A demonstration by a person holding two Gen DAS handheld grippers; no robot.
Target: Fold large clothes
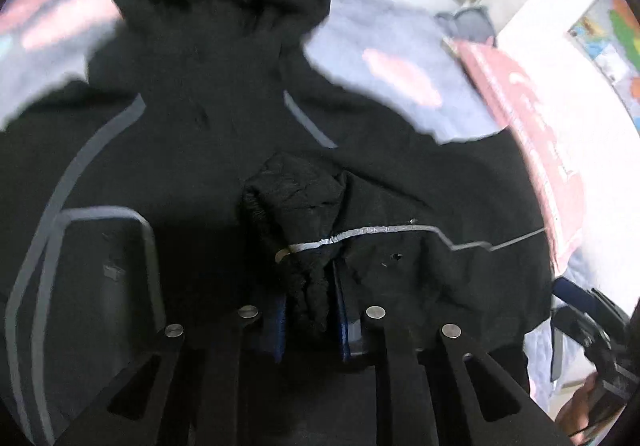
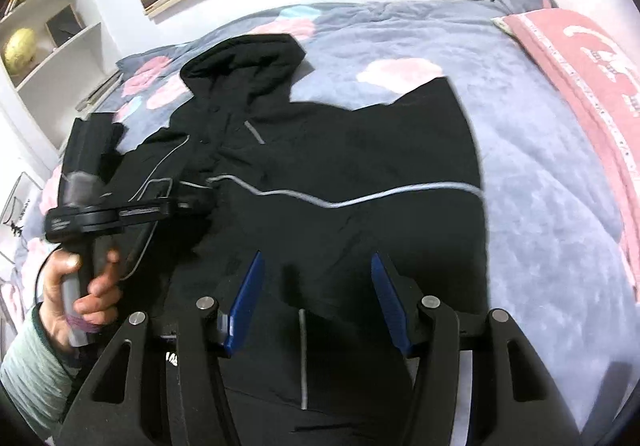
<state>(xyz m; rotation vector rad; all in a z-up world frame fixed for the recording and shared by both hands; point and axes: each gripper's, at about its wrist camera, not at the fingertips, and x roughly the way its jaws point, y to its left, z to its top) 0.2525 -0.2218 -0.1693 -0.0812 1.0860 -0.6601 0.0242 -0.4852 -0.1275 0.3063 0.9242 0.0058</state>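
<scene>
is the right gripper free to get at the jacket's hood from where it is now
Probably yes: the right gripper is open and empty, and the hood lies exposed at the far end of the black jacket, nothing over it.

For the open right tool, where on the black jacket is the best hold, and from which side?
My judgement: take the black jacket at its near hem, just below the open right tool, coming down from the near side. The hem lies flat on the bedspread with a free edge, and the left tool already pinches a bunched fold there.
</scene>
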